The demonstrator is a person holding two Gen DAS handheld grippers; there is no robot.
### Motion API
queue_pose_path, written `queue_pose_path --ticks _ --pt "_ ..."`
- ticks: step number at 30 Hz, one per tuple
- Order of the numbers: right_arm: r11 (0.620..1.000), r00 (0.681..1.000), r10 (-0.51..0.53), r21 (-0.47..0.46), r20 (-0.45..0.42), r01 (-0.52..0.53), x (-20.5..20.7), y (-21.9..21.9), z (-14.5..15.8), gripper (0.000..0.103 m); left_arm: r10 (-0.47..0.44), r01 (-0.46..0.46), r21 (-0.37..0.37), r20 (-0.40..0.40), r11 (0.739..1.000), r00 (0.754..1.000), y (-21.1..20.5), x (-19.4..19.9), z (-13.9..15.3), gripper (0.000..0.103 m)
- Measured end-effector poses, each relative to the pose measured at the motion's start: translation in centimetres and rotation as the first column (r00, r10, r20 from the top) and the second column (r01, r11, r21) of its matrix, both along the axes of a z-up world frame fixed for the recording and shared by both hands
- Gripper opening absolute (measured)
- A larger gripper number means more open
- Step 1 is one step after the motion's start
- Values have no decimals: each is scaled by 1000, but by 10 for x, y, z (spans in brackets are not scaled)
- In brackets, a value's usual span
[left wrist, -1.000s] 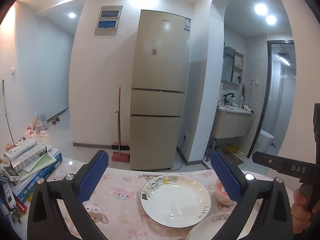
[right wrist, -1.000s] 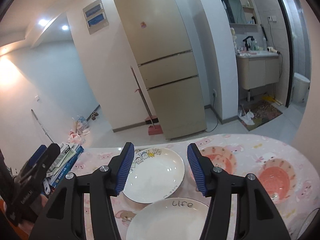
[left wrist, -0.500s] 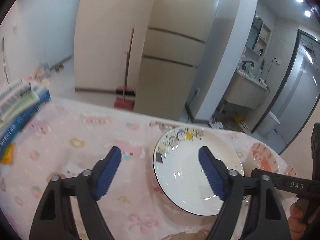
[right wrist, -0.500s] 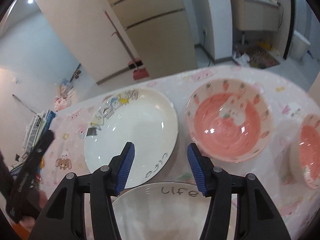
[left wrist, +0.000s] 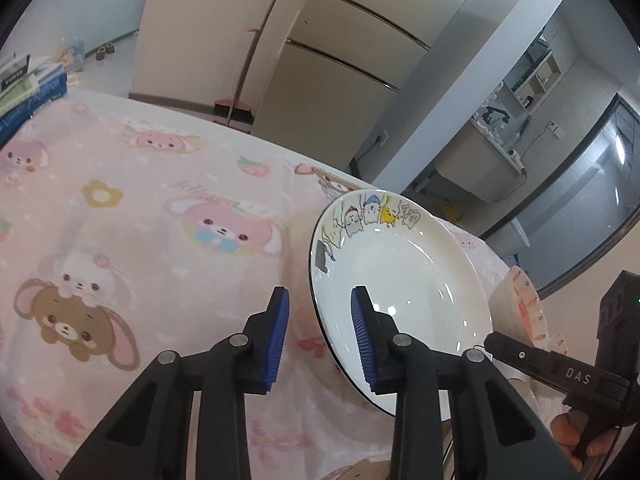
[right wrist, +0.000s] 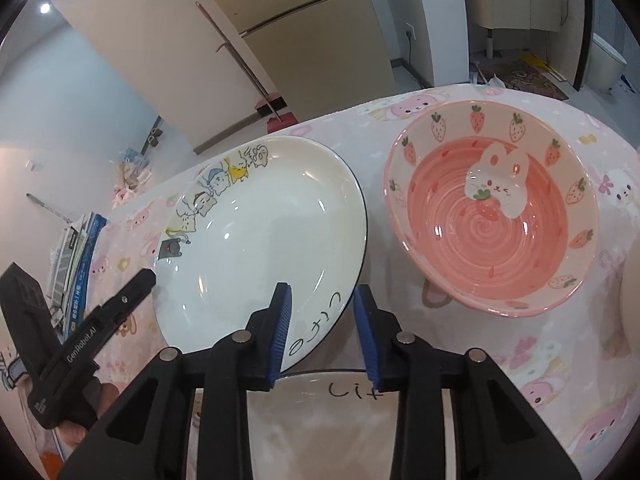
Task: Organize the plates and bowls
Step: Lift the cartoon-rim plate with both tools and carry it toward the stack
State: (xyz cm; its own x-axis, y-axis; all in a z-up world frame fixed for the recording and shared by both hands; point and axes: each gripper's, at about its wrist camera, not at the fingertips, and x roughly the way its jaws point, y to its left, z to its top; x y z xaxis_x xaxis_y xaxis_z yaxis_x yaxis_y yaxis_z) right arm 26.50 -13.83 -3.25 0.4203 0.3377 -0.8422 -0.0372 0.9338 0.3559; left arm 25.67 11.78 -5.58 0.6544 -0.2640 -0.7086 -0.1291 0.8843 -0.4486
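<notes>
The pink cartoon-print tabletop point(left wrist: 160, 208) carries the white cartoon plate point(right wrist: 260, 240), with the strawberry bowl point(right wrist: 492, 224) just to its right. Both grippers straddle opposite edges of the plate: the left hand-held gripper point(left wrist: 320, 336) at its left rim, the right hand-held gripper point(right wrist: 324, 332) at its near-right rim, both with jaws parted, seemingly not yet clamped.

On the table point(right wrist: 540, 360), cartoon plate point(right wrist: 260, 240) lies left of rabbit bowl point(right wrist: 492, 220), second plate point(right wrist: 352, 420) nearer in front.
</notes>
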Motion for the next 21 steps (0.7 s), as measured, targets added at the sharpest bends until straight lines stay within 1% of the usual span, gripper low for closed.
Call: queue_pose_path --ticks 3,4,5,7,10,11,16,17,18,19,21 --pt "998 999 -28 49 -22 29 4 -6 -10 25 -11 12 -35 13 999 1000 -3 1 -3 35" --pt "997 999 -33 73 -34 36 6 -8 -13 24 -17 17 -30 6 999 1000 -5 2 -4 35" --pt "996 999 -41 79 -35 43 7 -9 -15 21 -18 18 -20 0 1000 1000 -7 3 -5 35" --pt "995 999 -45 83 -28 47 8 -10 -17 20 -13 13 -14 -5 1000 1000 -7 4 -10 35" --pt "995 999 -45 88 -16 47 9 -9 -20 20 -10 9 -49 -25 999 1000 -5 7 -18 35" --pt "995 999 -45 87 -11 46 10 -9 -21 18 -2 1 -62 -18 998 1000 -5 7 -20 35" --pt "994 999 -42 97 -2 42 12 -10 -25 17 -18 18 -47 -12 999 1000 -10 7 -21 35" --pt "994 999 -42 101 -2 41 13 -10 -26 17 -20 19 -46 -9 999 1000 -12 7 -21 28" --pt "994 999 -41 105 0 41 13 -11 -26 14 -26 25 -43 -10 999 1000 -13 7 -21 20" --pt "993 999 -39 108 2 39 14 -11 -27 13 -24 24 -22 -19 999 1000 -15 7 -21 17" --pt "993 999 -39 110 5 38 14 -12 -27 12 -34 34 33 -12 999 999 -22 7 -18 17"
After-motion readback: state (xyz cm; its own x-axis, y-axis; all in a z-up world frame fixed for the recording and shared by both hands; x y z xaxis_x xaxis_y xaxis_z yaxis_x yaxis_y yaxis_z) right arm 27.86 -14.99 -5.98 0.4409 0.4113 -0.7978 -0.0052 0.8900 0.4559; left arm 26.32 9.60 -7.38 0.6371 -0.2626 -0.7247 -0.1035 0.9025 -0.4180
